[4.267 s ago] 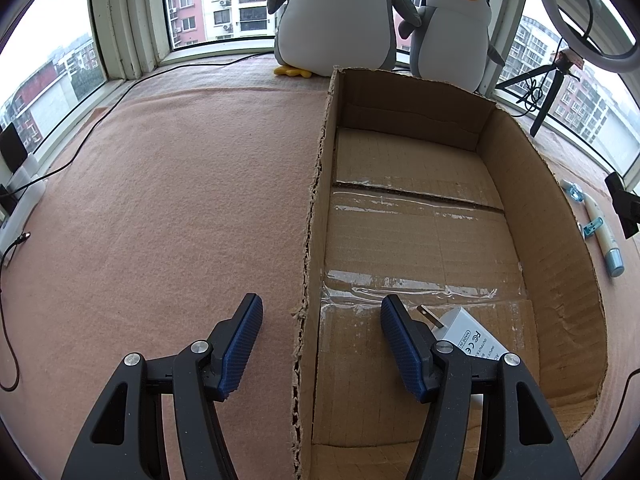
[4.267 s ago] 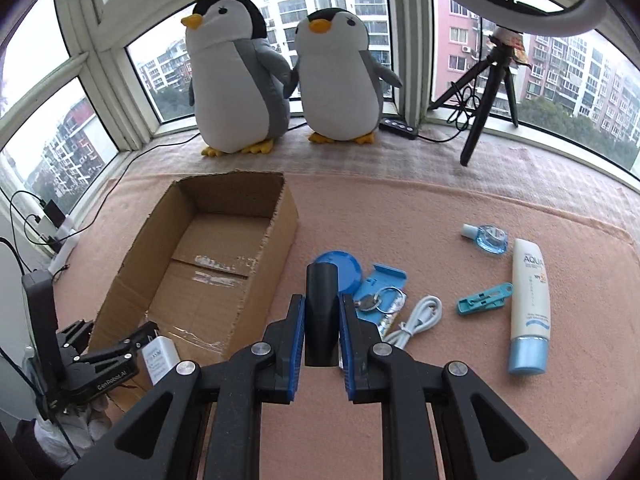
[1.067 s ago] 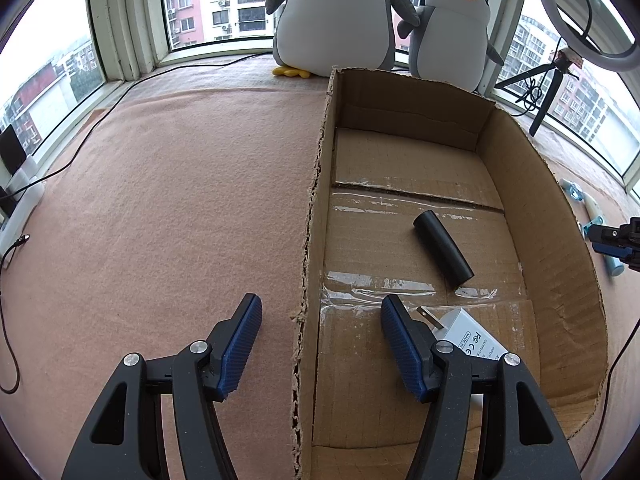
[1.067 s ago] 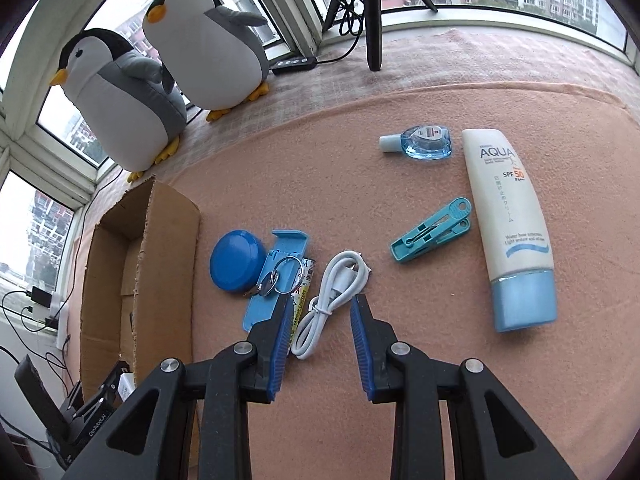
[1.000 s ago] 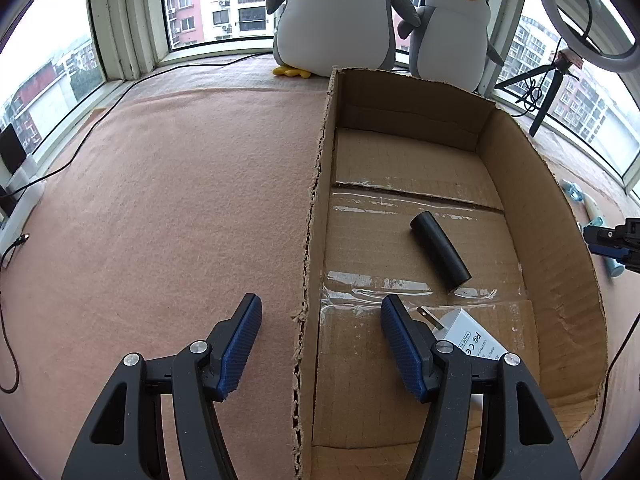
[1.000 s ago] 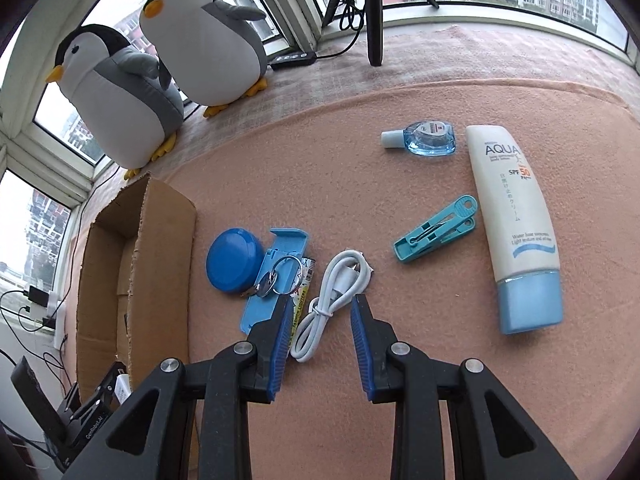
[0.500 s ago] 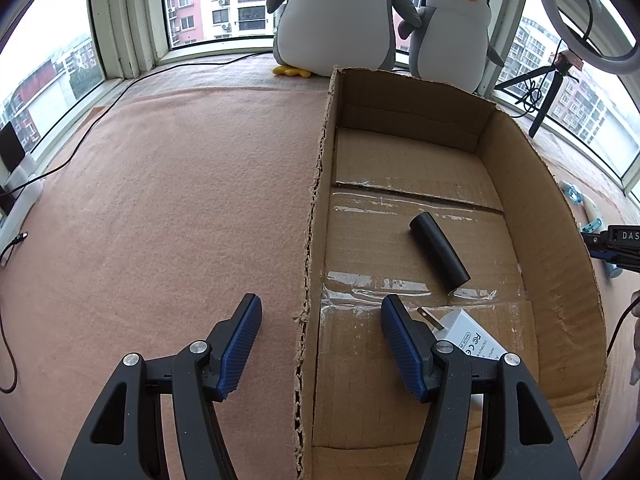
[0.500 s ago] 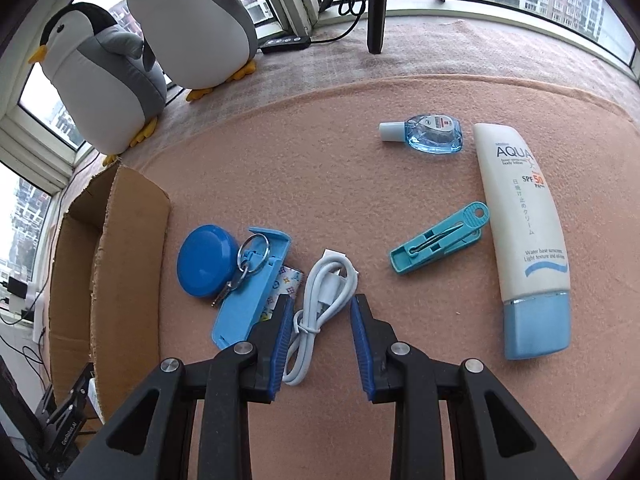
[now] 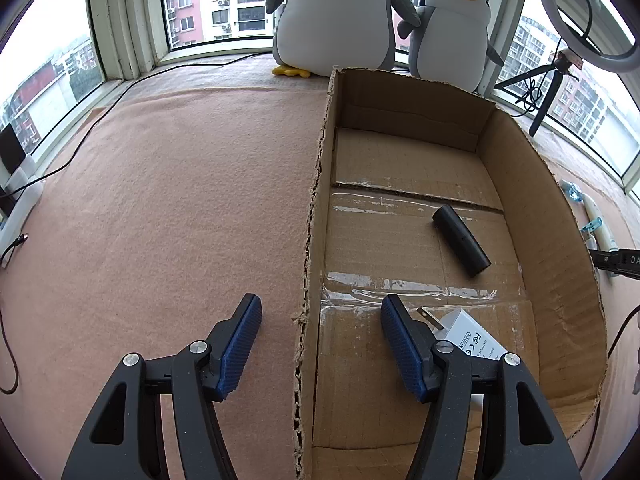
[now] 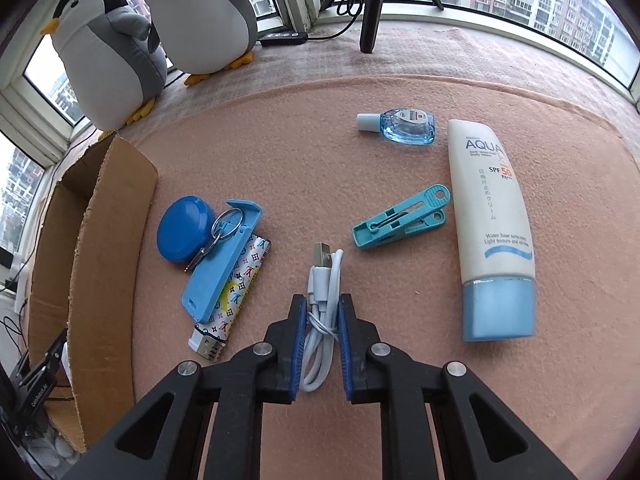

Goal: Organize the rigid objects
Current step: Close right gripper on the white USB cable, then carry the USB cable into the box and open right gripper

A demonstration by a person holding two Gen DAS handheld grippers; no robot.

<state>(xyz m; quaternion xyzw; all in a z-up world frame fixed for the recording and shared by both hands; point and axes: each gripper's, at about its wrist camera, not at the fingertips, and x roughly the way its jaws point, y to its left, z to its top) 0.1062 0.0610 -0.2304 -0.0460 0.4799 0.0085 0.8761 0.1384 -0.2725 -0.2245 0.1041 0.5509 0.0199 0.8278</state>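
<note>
Two things lie in the cardboard box (image 9: 520,168): a black cylinder (image 9: 461,241) on the taped floor seam near the right wall, and a white charger (image 9: 472,336) at the near end, partly hidden behind a finger of the left tongs (image 9: 320,344). Those tongs are spread wide and empty, straddling the box's torn left wall, one finger over the pink felt tabletop (image 9: 180,200), the other inside the box.

On the right wrist view the right tongs (image 10: 320,344) sit low over a coiled white USB cable (image 10: 322,300); the blue pads flank the coil closely on both sides, but whether they are actually pressing it I cannot tell. Left of the cable, a blue round case (image 10: 184,229), a key ring (image 10: 226,224), a blue flat holder (image 10: 220,264) and a patterned lighter (image 10: 232,300) overlap in a pile just beside the box wall. A teal clothespin (image 10: 400,224), a sunscreen tube (image 10: 490,216) and a small blue bottle (image 10: 404,124) lie apart to the right, with bare felt between them. Two plush penguins (image 10: 160,28) stand at the window.
</note>
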